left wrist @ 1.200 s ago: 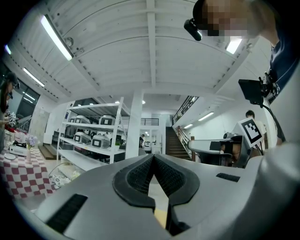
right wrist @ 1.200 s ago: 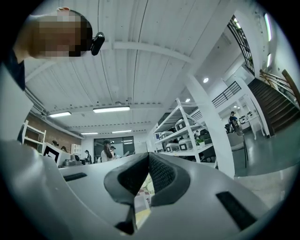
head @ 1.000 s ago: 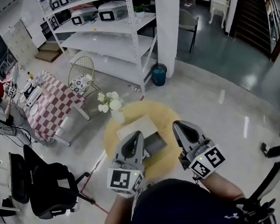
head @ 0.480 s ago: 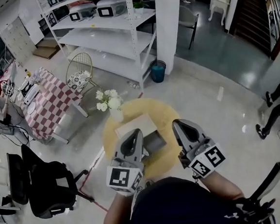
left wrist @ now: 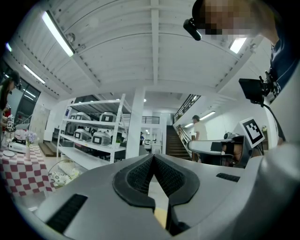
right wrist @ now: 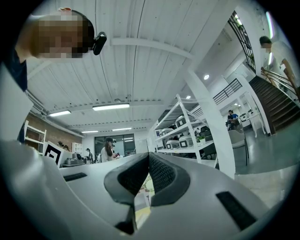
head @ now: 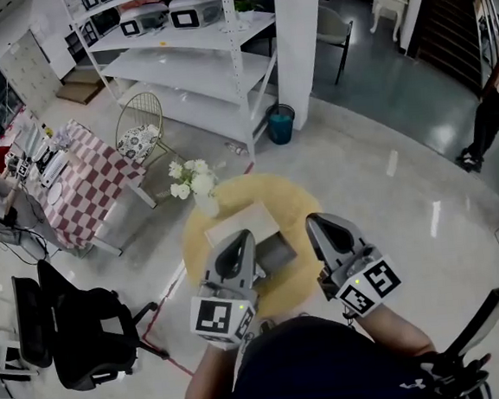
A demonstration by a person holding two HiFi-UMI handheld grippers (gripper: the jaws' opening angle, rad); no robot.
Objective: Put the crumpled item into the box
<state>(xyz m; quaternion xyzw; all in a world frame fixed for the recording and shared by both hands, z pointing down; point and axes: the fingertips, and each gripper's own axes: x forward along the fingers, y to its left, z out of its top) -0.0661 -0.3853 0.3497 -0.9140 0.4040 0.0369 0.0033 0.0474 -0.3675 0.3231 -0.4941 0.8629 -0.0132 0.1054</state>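
Only a passer-by point(head: 495, 108) at the hall's right side had walked farther off over the past second; both grippers stayed put above the table. Nearest the camera, the left gripper point(head: 239, 240) and right gripper point(head: 319, 223) were held side by side, each with its jaws pressed together and nothing between them. Just beyond their tips, the box point(head: 278, 253) sat open near the middle of the round yellow table point(head: 300, 200), a pale flap lying toward the far-left edge, and the left gripper covered part of its opening. No crumpled item could be made out on the tabletop, in either grip or in the visible part of the box, so whether it already lay inside could not be told. With both tools empty, the job looked either finished or not yet started. A vase of white flowers point(head: 195, 189) stood at the table's far-left edge, with shelving point(head: 212, 71) behind.
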